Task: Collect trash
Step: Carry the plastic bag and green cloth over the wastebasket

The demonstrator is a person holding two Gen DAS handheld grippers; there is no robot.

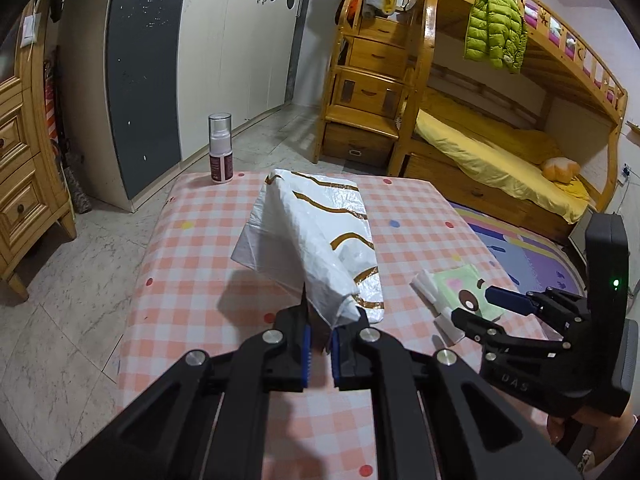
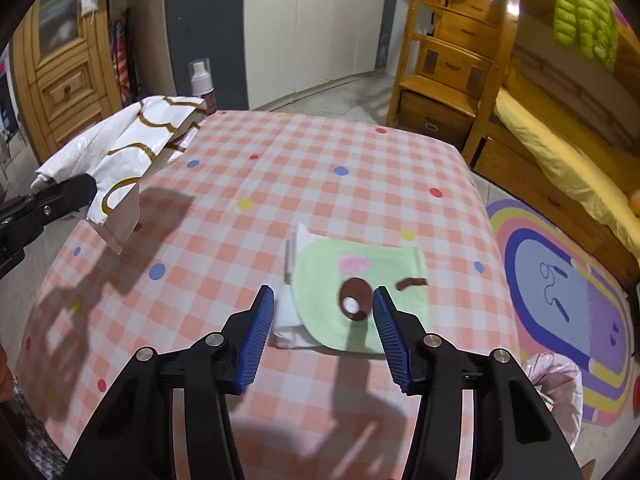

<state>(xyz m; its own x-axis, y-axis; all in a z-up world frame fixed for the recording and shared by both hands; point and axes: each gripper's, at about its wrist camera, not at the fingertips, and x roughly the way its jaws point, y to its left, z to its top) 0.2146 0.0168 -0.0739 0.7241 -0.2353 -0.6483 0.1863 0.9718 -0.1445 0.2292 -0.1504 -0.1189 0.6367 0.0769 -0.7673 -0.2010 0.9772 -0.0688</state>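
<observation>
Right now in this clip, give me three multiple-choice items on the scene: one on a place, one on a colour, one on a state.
1. Where does the spray bottle stand?
A. far table corner
B. on the floor
C. on the bed

2. What colour is the jacket hanging on the bunk rail?
A. red
B. lime green
C. black

3. How is the left gripper?
A. open, empty
B. shut on the white bag
C. out of view

Answers: 1 A, it stands at the cloth's far edge; 2 B, bright green quilting; 3 B, the bag's corner is pinched and lifted.
</observation>
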